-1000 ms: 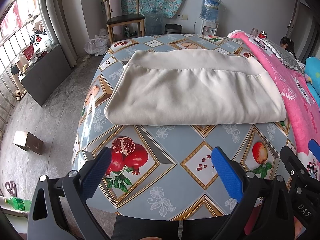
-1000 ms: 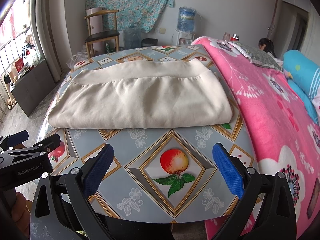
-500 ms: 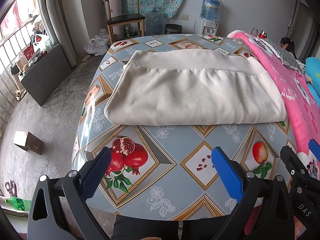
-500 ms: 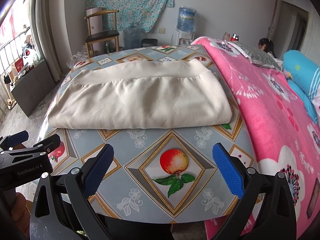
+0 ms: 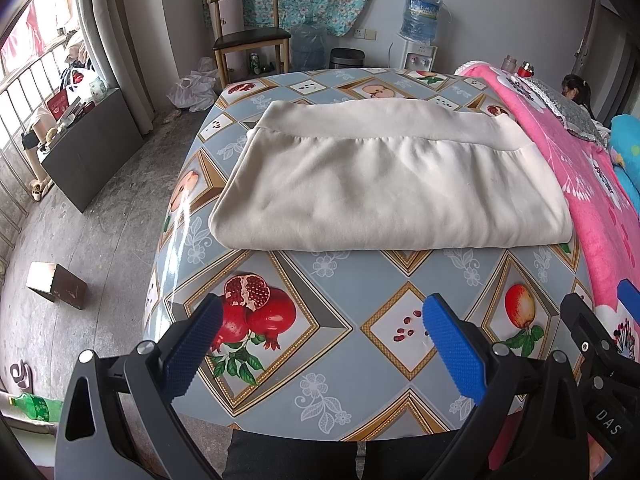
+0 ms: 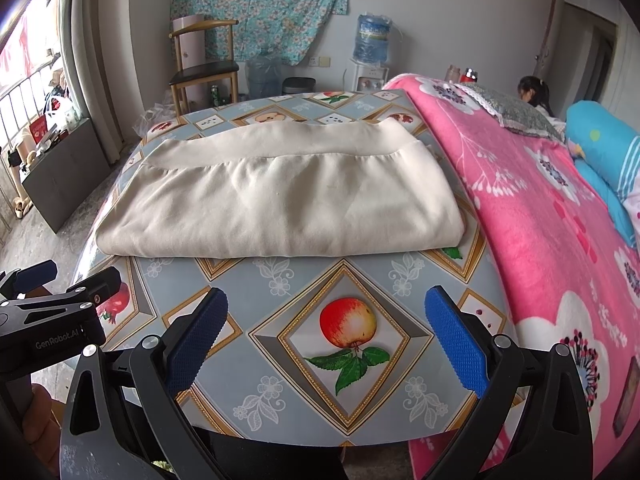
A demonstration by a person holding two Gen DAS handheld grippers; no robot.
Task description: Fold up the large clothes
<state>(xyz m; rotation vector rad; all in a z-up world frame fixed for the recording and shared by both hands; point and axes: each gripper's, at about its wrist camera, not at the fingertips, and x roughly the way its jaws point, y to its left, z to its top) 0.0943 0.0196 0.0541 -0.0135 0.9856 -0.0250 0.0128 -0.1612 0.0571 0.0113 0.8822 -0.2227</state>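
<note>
A cream garment (image 5: 384, 184) lies folded into a wide rectangle on the fruit-print tablecloth (image 5: 328, 344), its ribbed hem band along the far edge. It also shows in the right wrist view (image 6: 288, 204). My left gripper (image 5: 320, 344) is open and empty, held above the table's near edge, well short of the garment. My right gripper (image 6: 326, 338) is open and empty beside it, over the printed apple (image 6: 348, 322). The left gripper's body shows at the left edge of the right wrist view (image 6: 52, 320).
A bed with a pink floral blanket (image 6: 540, 208) borders the table on the right, where a person (image 6: 534, 92) sits at the far end. A wooden chair (image 5: 248, 36), a water dispenser (image 5: 418, 28) and a bin stand beyond. A small box (image 5: 56, 284) lies on the floor at the left.
</note>
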